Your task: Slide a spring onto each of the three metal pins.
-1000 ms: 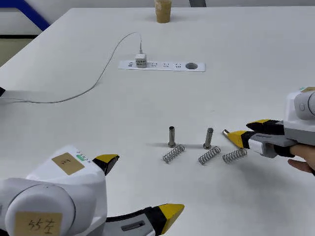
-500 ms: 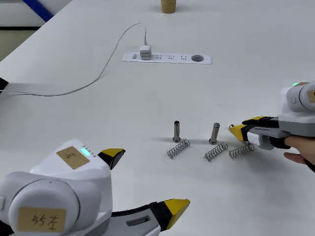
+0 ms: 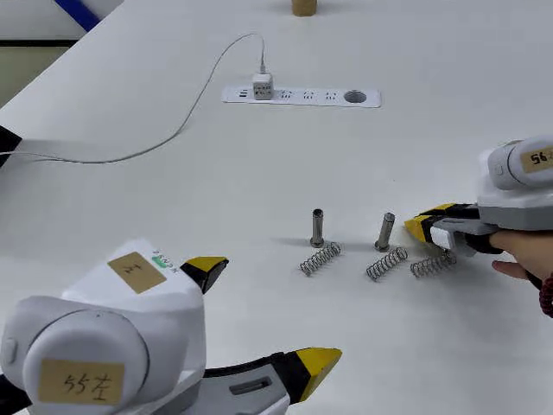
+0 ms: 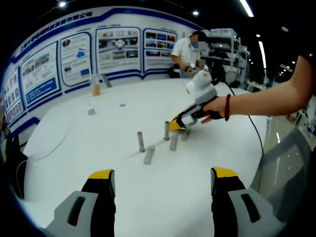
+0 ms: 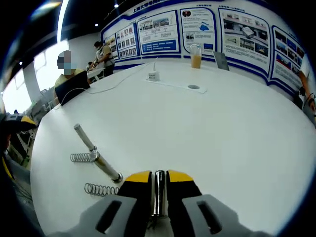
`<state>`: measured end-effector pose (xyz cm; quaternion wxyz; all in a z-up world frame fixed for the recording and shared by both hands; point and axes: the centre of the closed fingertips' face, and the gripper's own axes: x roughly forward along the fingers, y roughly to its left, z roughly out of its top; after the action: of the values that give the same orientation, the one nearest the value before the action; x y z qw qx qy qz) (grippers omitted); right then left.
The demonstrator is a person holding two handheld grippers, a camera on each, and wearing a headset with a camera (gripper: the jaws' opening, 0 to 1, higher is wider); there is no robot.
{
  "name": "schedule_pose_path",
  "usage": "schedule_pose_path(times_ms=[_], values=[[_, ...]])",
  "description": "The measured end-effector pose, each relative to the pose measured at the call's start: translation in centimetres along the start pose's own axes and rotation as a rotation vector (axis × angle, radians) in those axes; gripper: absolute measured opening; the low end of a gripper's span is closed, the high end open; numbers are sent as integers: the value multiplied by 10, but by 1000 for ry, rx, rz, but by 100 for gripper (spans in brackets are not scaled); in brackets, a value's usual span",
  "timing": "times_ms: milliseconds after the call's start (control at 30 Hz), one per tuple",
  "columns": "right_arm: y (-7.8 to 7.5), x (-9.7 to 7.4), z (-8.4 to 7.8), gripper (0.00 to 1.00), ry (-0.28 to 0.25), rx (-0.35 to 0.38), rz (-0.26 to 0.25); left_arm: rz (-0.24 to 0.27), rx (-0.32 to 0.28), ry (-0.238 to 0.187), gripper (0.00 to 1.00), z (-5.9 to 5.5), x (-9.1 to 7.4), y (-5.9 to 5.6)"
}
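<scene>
Metal pin point(image 5: 158, 195) sits clamped between the right gripper's point(image 5: 158, 177) jaws at the right of the white table point(image 3: 259, 173). A second pin point(image 3: 384, 232) and a third pin point(image 3: 317, 226) stand upright to its left. Three springs point(image 3: 386, 263) lie just near of them. The left gripper point(image 3: 270, 311) hovers near-left, jaws wide apart.

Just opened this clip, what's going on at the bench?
A person works a gripper in each hand. The right gripper is shut on one metal pin, held low over the white table. A second pin and a third pin stand upright, with three springs lying loose in front of them, none on a pin yet. The left gripper hovers open, its fingers around nothing.
</scene>
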<state>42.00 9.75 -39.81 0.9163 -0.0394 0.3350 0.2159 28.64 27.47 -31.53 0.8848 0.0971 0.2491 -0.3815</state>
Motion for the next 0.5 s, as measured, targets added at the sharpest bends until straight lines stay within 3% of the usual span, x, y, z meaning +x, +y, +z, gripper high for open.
schedule_pose_path(times_ms=[300, 500], values=[[-1, -1, 0, 9, 26, -6, -15, 1, 3, -2, 81, 1, -1, 1], [-4, -5, 2, 9, 19, 42, -16, 4, 4, -4, 80, 2, -2, 2]])
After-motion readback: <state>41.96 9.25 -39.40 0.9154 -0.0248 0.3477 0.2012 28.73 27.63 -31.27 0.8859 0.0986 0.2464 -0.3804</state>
